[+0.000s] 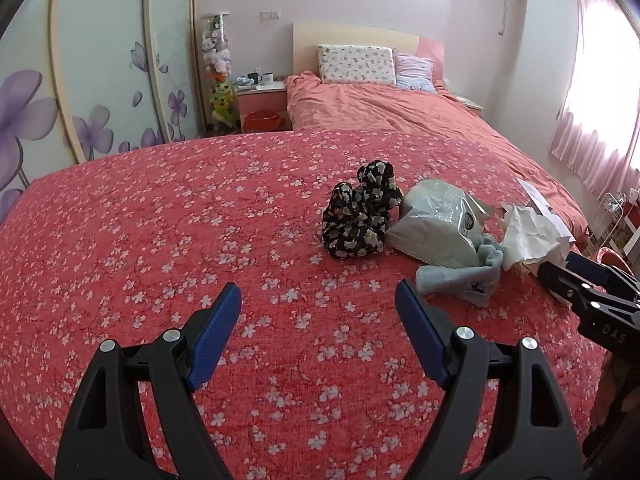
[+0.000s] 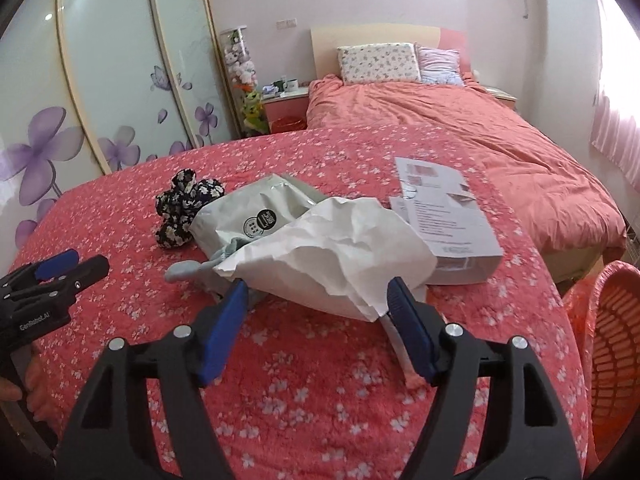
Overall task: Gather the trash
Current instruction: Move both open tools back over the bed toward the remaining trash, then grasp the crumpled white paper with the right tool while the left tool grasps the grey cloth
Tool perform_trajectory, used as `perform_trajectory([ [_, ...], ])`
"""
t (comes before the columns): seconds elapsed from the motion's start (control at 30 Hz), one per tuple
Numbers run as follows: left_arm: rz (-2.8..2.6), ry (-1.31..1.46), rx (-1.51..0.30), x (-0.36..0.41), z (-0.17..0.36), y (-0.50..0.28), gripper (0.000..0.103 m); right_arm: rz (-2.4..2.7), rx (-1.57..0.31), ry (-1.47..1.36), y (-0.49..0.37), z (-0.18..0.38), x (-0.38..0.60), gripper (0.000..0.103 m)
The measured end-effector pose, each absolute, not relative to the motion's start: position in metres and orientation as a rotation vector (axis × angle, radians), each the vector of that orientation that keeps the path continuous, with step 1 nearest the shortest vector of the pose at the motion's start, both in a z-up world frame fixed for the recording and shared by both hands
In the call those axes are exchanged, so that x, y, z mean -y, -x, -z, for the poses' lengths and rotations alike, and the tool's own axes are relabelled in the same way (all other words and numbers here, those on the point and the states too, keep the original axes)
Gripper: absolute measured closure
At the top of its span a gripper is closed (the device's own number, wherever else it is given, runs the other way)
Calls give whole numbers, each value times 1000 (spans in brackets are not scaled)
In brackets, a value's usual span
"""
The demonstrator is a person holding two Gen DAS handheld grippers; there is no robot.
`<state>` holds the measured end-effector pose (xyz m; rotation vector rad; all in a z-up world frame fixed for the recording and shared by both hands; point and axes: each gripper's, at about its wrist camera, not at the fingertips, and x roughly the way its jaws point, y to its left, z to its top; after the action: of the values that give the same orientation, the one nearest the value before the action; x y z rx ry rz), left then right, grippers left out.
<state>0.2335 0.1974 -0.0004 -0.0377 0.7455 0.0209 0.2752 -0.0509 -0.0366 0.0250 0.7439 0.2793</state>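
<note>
A heap of trash lies on the red flowered bedspread point(image 1: 160, 240). It holds a crumpled white paper point(image 2: 332, 248), a grey plastic pouch point(image 2: 248, 216) with a round black label, and a flat white mailer point(image 2: 448, 216). A light blue sock point(image 2: 188, 270) pokes out from under the paper. My right gripper point(image 2: 316, 288) is open, and the paper's near edge sits between its blue fingertips. My left gripper point(image 1: 318, 292) is open over bare bedspread, short of the sock point(image 1: 472, 276) and the pouch point(image 1: 436, 220). Nothing is between its fingers.
A black floral cloth bundle point(image 1: 360, 212) lies left of the pouch. An orange mesh basket point(image 2: 612, 340) stands off the bed's right edge. Pillows and a pink duvet lie at the far end, and a flowered wardrobe point(image 1: 100, 80) lines the left.
</note>
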Motion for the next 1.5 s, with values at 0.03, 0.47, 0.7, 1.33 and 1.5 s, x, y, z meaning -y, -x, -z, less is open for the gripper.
perform_trajectory([
  [0.03,-19,37,-746,-197,0,-235,24,-292,-747,-20,-276,37,49,42],
  [0.47,-10,51,-770,-191,3,-260,24,-357,-795,-38,-280,41,37,95],
  [0.7,35,24,-778,-171,3,-262,24,-359,-759,-47,-274,23,34,96],
  [1.33,151,-92,-805,-89,18,-276,43,-298,-669,-56,-232,-21,71,96],
  [1.5,187,-80,-856,-83,28,-281,77,-271,-675,-78,-226,-18,91,96],
])
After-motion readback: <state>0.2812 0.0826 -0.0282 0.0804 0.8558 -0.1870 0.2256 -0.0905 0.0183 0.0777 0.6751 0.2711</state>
